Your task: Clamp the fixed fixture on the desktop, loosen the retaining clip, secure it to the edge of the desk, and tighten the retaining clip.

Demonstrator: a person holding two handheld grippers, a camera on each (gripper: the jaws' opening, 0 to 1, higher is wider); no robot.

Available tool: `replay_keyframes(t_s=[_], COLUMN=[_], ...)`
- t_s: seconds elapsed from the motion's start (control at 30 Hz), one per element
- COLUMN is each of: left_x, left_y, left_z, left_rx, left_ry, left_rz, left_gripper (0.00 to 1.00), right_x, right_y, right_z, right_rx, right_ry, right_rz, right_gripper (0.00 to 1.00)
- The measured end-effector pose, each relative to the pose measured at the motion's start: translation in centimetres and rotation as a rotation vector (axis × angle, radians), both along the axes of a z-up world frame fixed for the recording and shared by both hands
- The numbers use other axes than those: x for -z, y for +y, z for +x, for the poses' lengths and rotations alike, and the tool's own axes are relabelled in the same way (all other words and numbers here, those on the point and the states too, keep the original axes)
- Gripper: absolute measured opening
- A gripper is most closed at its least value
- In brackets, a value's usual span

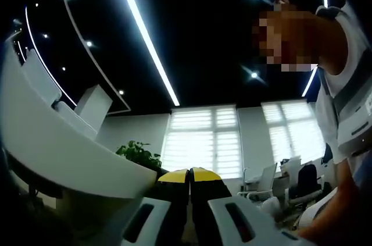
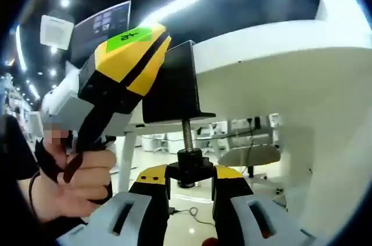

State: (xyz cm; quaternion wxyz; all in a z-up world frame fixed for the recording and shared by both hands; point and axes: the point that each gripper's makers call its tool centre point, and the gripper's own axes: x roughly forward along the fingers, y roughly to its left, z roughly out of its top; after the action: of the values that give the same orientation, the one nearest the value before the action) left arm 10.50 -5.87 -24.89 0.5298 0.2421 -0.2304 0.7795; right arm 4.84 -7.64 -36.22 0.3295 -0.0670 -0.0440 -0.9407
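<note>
The black clamp fixture [image 2: 173, 83] sits on the edge of the white desk [image 2: 279, 60], seen from below. Its threaded screw [image 2: 187, 132] hangs down to a black knob [image 2: 189, 163]. My right gripper [image 2: 190, 176] is shut on that knob, one yellow-tipped jaw on each side. My left gripper [image 2: 135, 54] comes in from the left, held by a hand [image 2: 81, 182], with its yellow tips against the side of the fixture. In the left gripper view, my left gripper [image 1: 189, 177] points up at the ceiling with its jaws together and nothing between them.
The white desk's edge [image 1: 70, 147] curves along the left of the left gripper view. A person [image 1: 343, 118] stands close on the right there. A plant [image 1: 138, 154], windows and office chairs [image 1: 305, 182] lie behind. A desk leg [image 2: 125, 159] and floor cables show below.
</note>
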Motion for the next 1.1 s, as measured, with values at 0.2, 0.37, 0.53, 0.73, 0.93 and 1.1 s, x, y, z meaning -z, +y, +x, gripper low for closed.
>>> replay_keyframes(t_s=[0.2, 0.37, 0.53, 0.73, 0.93, 1.1], left_x=[0.0, 0.0, 0.0, 0.0, 0.0, 0.1], left_y=[0.0, 0.0, 0.0, 0.0, 0.0, 0.0], left_z=[0.0, 0.0, 0.0, 0.0, 0.0, 0.0], left_rx=[0.006, 0.009, 0.006, 0.008, 0.005, 0.002], left_ry=[0.001, 0.001, 0.002, -0.001, -0.002, -0.001], left_rz=[0.0, -0.004, -0.007, -0.002, -0.002, -0.003], left_gripper=[0.02, 0.02, 0.02, 0.02, 0.02, 0.02], right_x=[0.1, 0.1, 0.1, 0.4, -0.1, 0.9], right_y=[-0.4, -0.5, 0.3, 2.8, 3.0, 2.7], right_z=[0.0, 0.1, 0.2, 1.1, 2.8, 1.9], right_rx=[-0.135, -0.173, -0.096, 0.123, 0.273, 0.409], right_ry=[-0.004, -0.016, -0.013, -0.039, -0.026, -0.042], right_rz=[0.041, 0.034, 0.004, -0.046, -0.04, 0.129], right_gripper=[0.27, 0.27, 0.31, 0.39, 0.35, 0.36])
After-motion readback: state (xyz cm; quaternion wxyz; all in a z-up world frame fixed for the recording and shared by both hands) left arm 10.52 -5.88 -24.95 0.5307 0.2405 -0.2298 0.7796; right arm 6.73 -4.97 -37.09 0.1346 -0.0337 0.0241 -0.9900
